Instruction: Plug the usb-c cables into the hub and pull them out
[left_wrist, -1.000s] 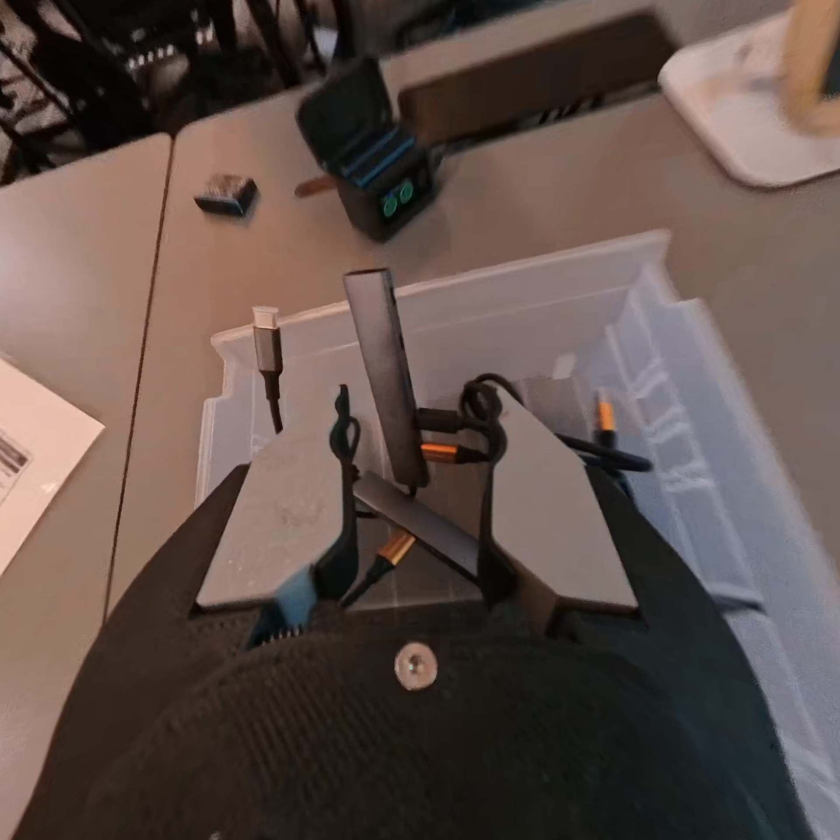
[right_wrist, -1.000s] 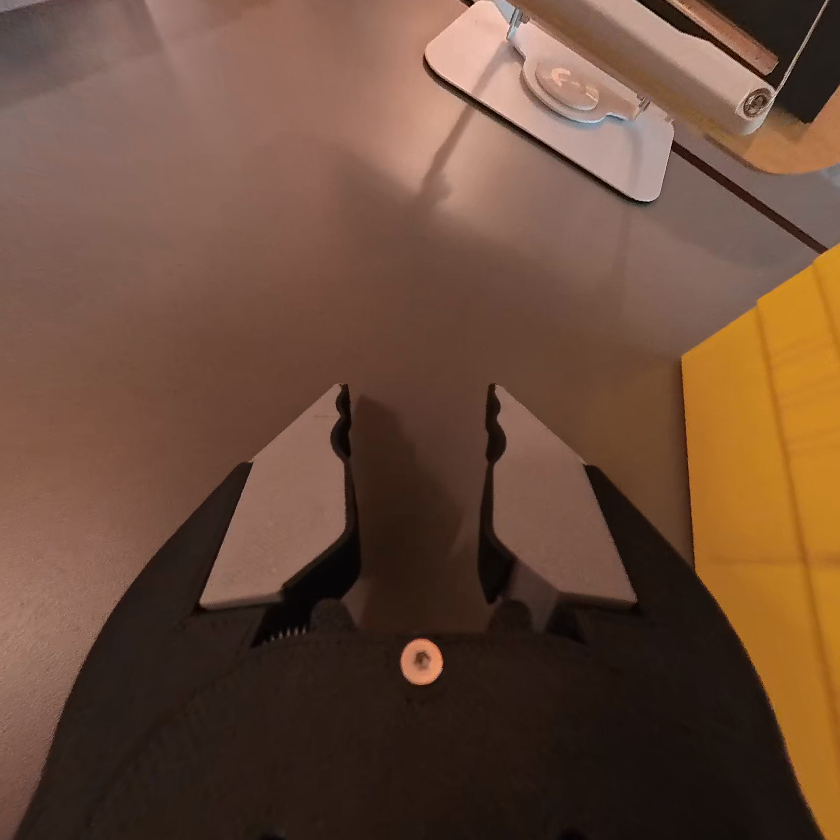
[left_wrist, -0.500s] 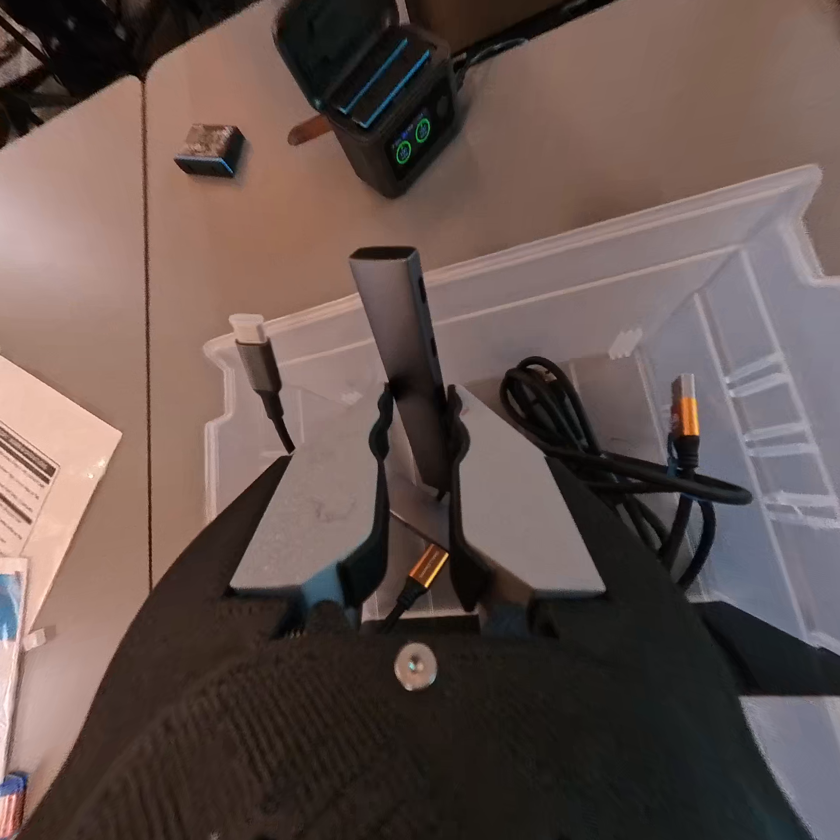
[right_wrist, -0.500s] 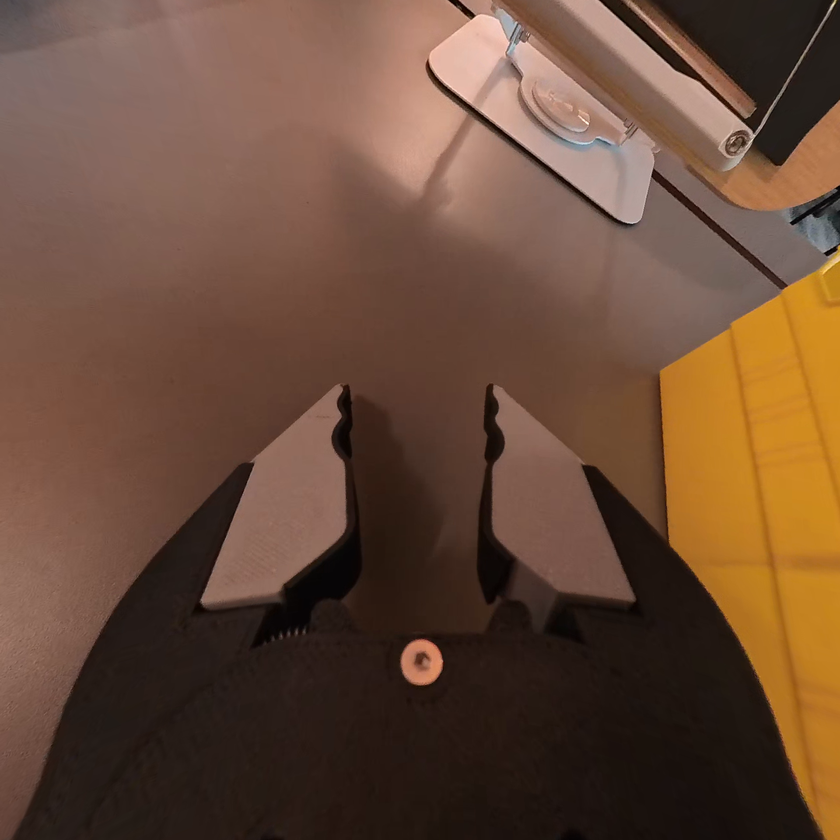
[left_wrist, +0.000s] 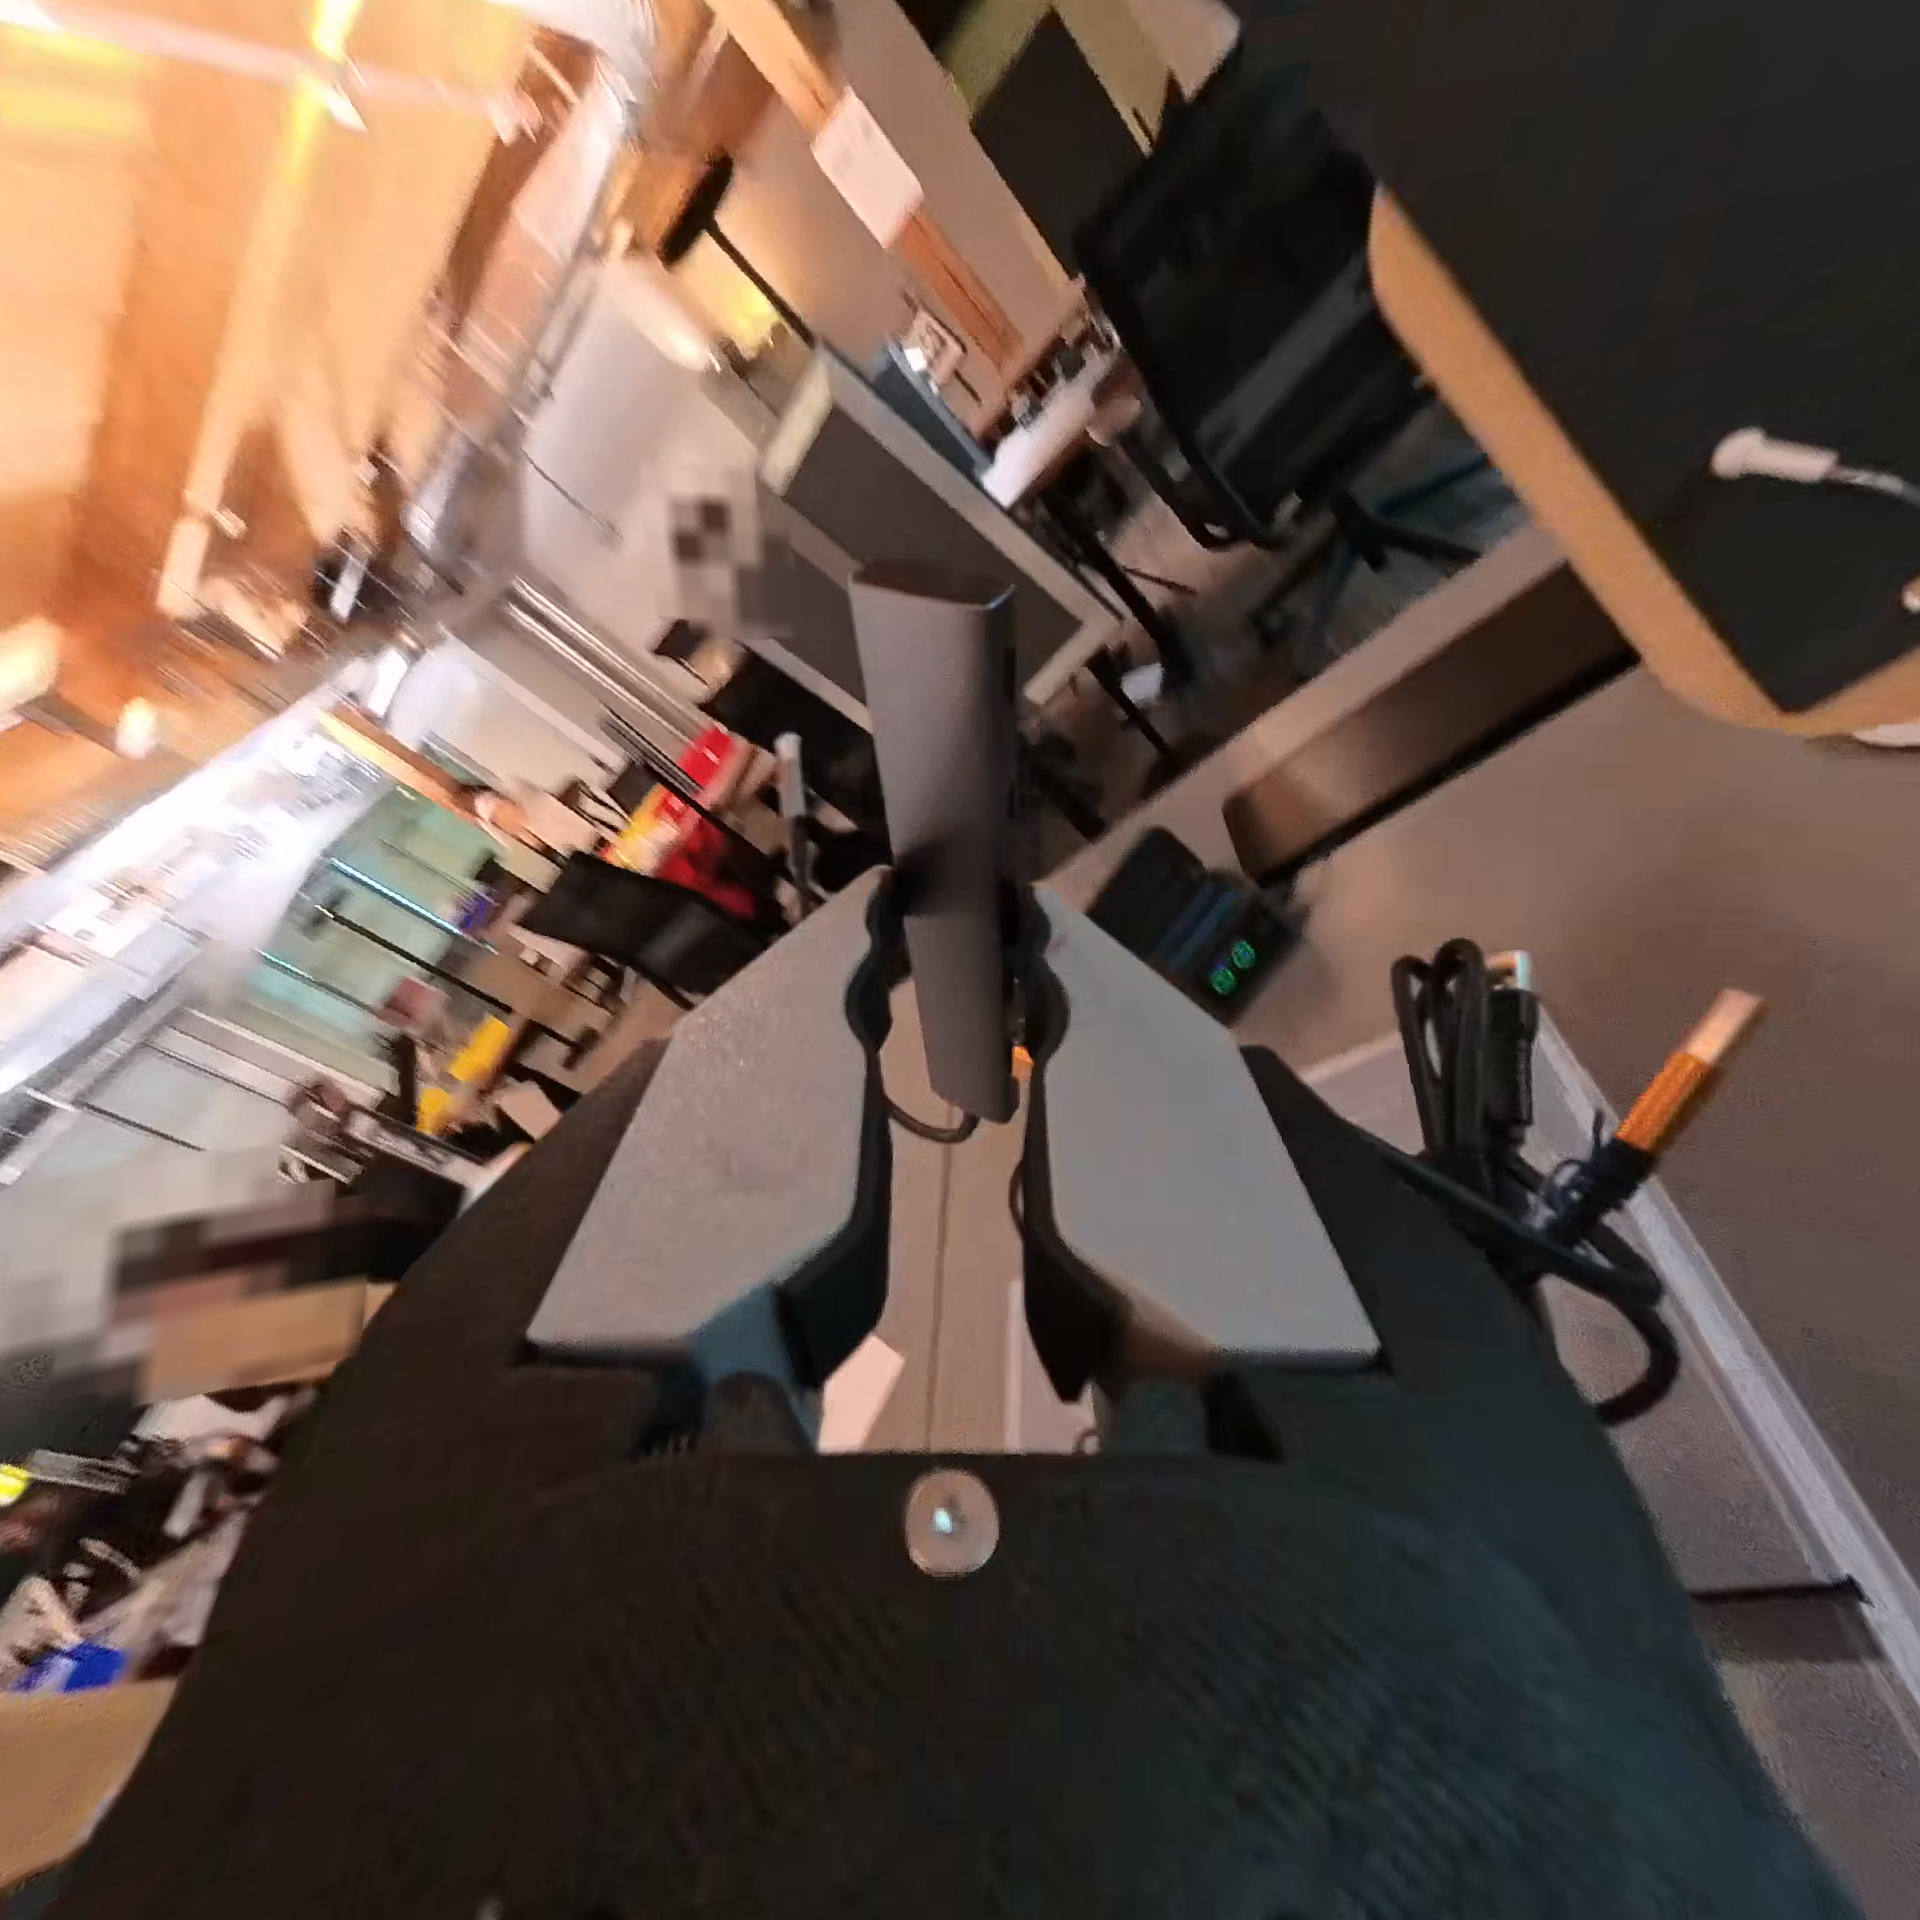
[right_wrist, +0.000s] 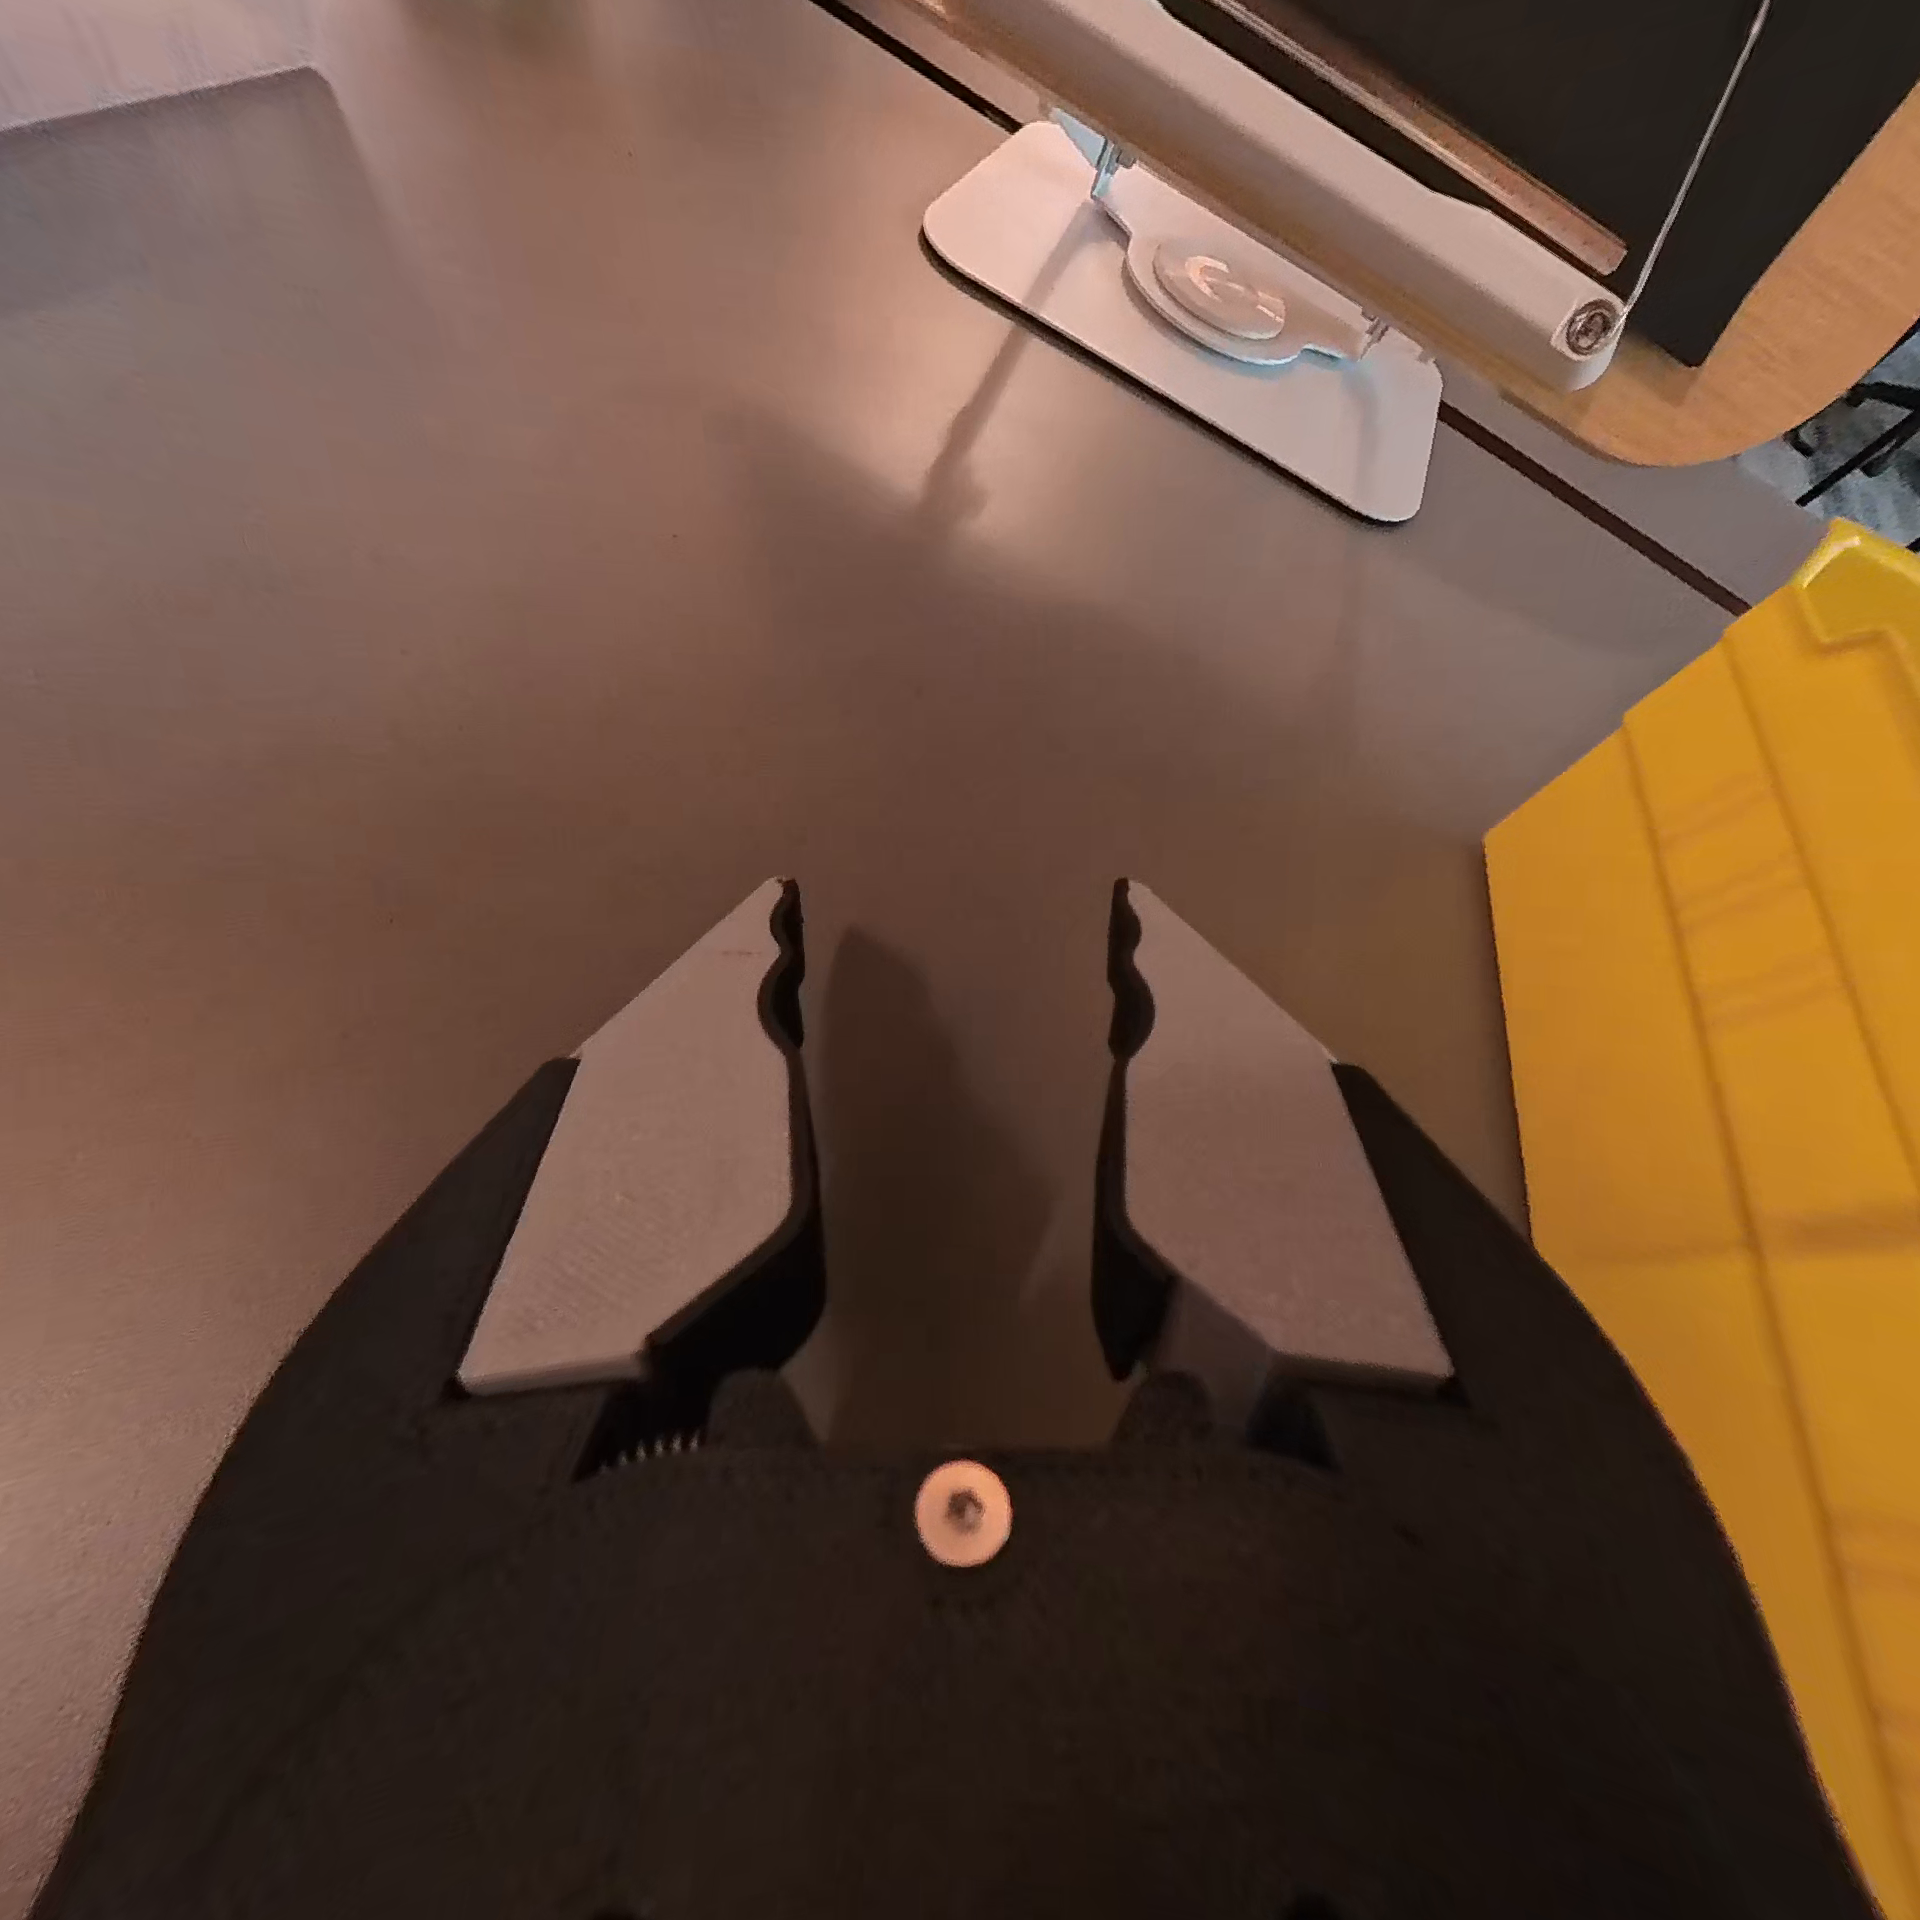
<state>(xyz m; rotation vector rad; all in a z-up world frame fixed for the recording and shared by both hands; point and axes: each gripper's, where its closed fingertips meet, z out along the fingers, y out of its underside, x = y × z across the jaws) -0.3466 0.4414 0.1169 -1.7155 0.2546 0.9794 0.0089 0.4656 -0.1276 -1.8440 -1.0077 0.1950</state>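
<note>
My left gripper (left_wrist: 951, 914) is shut on a slim grey hub (left_wrist: 935, 790), which sticks up between the fingertips, lifted and tilted against the blurred room. The hub's own short cable ends in a grey plug (left_wrist: 795, 790) to its left. A coiled black cable (left_wrist: 1475, 1049) with an orange-collared plug (left_wrist: 1688, 1070) lies to the right, at the rim of a clear bin (left_wrist: 1714, 1330). My right gripper (right_wrist: 956, 904) is open and empty above the bare grey table (right_wrist: 520, 623). No hub or cable shows in the right wrist view.
A black charging case with green lights (left_wrist: 1216, 935) stands on the table beyond the left gripper. In the right wrist view a white monitor stand base (right_wrist: 1195, 322) sits ahead and a yellow bin (right_wrist: 1745, 1039) stands close on the right.
My left gripper closed on the hub inside the clear bin, then lifted it and swung upward, so the view now faces the room. The right gripper shifted slightly and stayed open.
</note>
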